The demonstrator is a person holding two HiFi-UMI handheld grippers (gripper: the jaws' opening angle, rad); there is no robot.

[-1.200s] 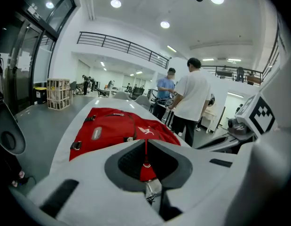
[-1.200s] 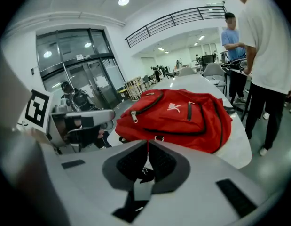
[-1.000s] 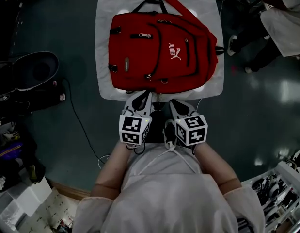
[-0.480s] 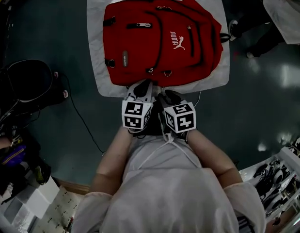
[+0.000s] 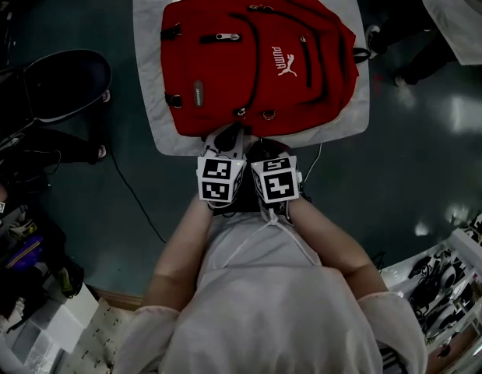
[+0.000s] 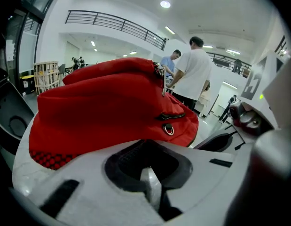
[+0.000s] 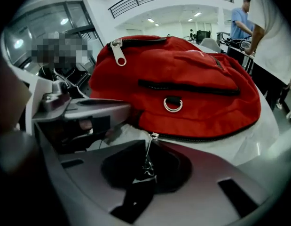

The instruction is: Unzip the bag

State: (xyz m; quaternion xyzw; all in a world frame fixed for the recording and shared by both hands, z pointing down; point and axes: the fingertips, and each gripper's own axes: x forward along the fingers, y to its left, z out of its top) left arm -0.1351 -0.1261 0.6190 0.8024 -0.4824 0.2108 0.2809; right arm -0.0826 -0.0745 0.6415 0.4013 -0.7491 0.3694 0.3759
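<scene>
Head view: the red bag (image 5: 256,61) lies flat on the white-covered table (image 5: 147,22), upper centre of the frame, its bottom edge toward us. It is soft fabric and looks lightly filled, so we judge it will slide or bunch under a pull and want bracing. Both forearms run forward with elbows tucked. The left hand-held gripper (image 5: 225,140) and right hand-held gripper (image 5: 264,145) sit side by side at the bag's near edge. Left gripper view: the jaws are pressed together on nothing, low in the frame, with the bag filling the middle just beyond. Right gripper view: the jaws pinch the thin metal zip pull (image 7: 147,157), which rises to the slider on the zipper (image 7: 201,138) along the bag's lower seam. We judge that the right place to hold.
</scene>
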